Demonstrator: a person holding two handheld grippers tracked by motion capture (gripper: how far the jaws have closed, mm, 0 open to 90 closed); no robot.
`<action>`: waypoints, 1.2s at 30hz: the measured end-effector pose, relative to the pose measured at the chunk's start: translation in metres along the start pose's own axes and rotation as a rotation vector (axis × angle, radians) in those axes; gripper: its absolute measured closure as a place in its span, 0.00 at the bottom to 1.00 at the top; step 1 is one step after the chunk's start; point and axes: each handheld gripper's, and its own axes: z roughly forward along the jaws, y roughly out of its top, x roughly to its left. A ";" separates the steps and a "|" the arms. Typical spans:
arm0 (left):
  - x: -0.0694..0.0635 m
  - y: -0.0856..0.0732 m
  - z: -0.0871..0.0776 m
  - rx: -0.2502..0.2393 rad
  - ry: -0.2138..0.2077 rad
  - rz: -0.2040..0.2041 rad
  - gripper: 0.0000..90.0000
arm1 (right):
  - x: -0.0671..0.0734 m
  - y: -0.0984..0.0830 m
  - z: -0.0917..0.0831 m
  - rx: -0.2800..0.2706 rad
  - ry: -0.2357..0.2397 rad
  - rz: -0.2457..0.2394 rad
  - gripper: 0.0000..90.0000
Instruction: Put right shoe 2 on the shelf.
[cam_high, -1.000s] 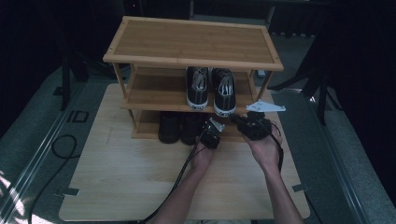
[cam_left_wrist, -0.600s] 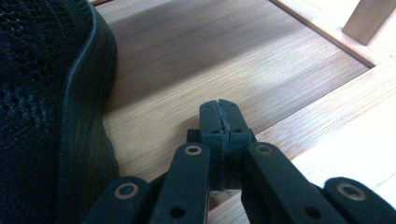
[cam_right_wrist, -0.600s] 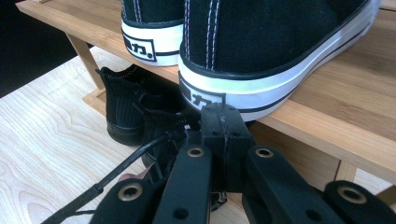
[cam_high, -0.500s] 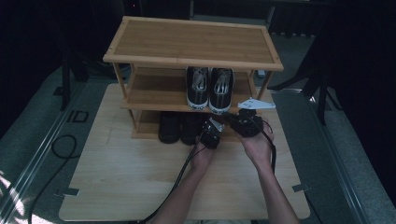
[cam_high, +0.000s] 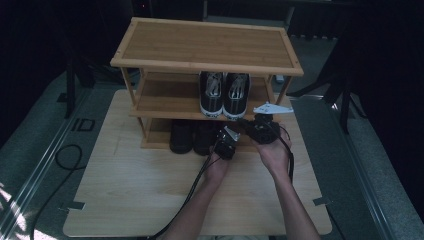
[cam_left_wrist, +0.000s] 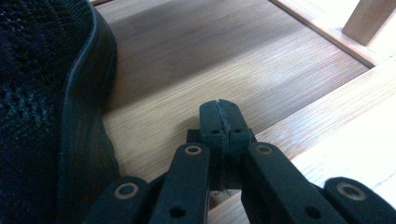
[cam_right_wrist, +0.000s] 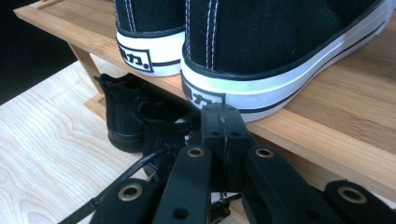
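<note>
sneakers (cam_right_wrist: 280, 51) show white heel labels with black, partly legible characters.

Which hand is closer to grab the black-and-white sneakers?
Probably the right gripper: shut, it sits just before the heel of the black-and-white canvas sneakers on the middle shelf. The left gripper points into the bottom shelf.

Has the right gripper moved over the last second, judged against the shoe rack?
Yes. The right gripper has shifted slightly left along the rack, toward the sneakers.
</note>
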 end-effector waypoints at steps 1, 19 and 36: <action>0.000 0.000 0.000 0.000 0.000 -0.001 1.00 | 0.000 0.001 0.000 0.004 -0.001 0.000 1.00; 0.000 0.000 0.000 -0.002 -0.001 0.002 1.00 | -0.007 -0.014 -0.014 0.052 -0.038 -0.023 1.00; 0.000 0.000 0.000 0.001 -0.008 0.004 1.00 | -0.039 -0.073 -0.005 0.187 -0.104 0.053 1.00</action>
